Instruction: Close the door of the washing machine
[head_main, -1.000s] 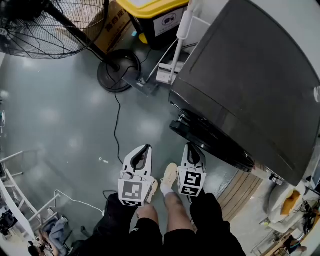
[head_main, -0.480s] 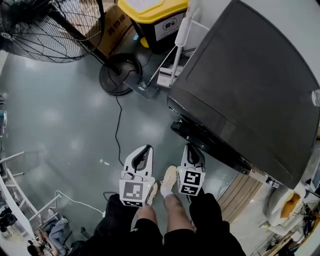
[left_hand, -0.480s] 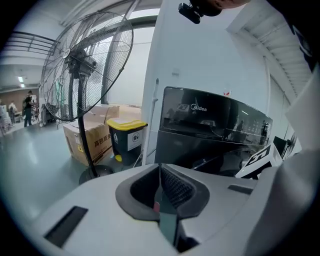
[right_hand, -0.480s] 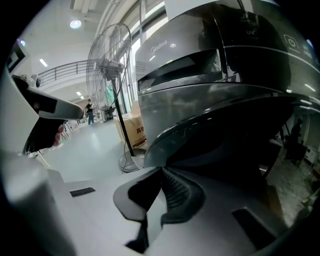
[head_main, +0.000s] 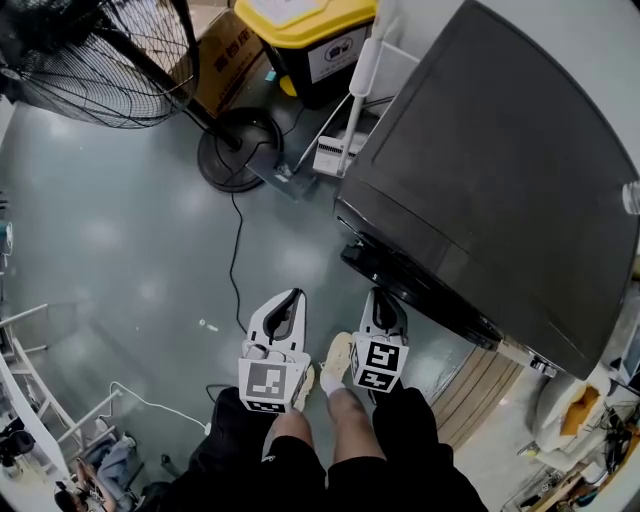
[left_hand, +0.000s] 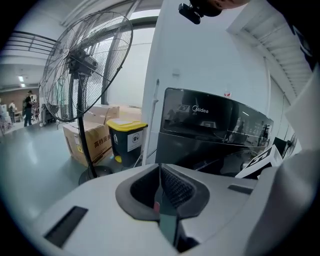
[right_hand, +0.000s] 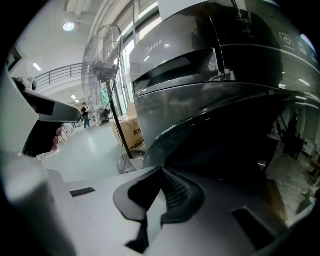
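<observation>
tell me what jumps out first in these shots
The big dark washer fills the right of the head view, its round door ajar at the front. A large fan stands at upper left. The left gripper and right gripper sit shut and empty at bottom centre.

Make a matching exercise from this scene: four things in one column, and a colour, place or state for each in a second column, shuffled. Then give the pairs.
Things
1. fan
2. bin
3. washer door
4. right hand-held gripper

Descriptions
A. shut, nothing between the jaws
B. open
C. yellow lid
D. stands on a round black base on the floor

Pairs: 1-D, 2-C, 3-B, 4-A
</observation>
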